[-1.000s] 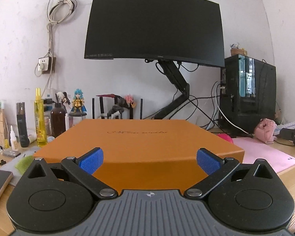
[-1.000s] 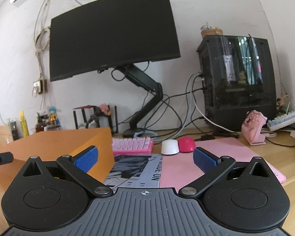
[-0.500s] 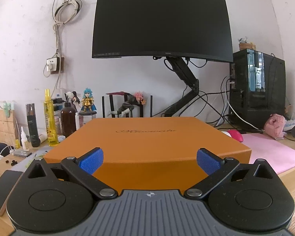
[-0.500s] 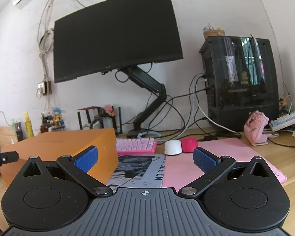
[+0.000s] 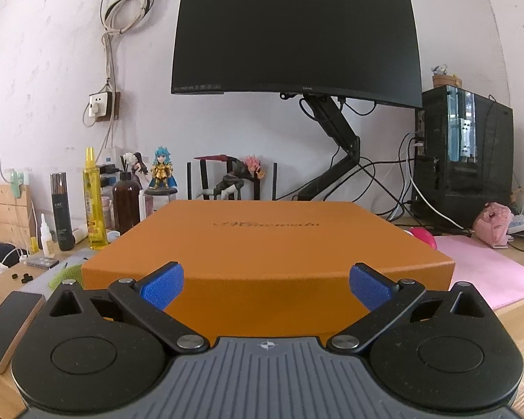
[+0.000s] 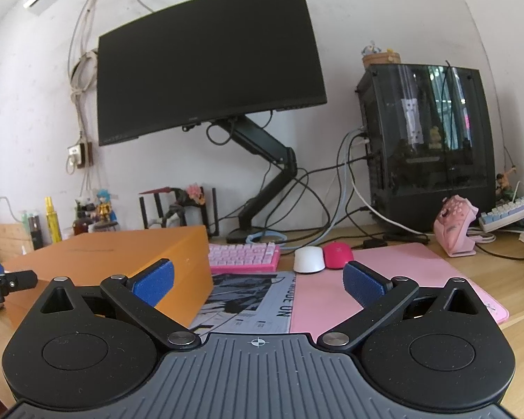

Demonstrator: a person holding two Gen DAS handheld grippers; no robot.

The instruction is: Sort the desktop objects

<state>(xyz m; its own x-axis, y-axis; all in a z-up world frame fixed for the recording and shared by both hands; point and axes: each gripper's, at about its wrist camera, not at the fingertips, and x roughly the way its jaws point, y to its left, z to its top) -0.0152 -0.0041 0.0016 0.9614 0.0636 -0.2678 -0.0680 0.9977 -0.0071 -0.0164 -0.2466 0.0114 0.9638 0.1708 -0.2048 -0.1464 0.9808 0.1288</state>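
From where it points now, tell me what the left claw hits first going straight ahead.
The orange box. The left claw is open and aimed at the box's near side wall, which fills the gap between its fingers. How much gap remains is hard to judge.

Matt orange box (image 5: 267, 244) showing a fine-grained, paper-like skin; pale wooden desk (image 6: 517, 328) showing grain at lower right; white mouse (image 6: 308, 260) looking smooth and satiny; blue gripper pads (image 5: 161, 284) appearing rough, knurled.
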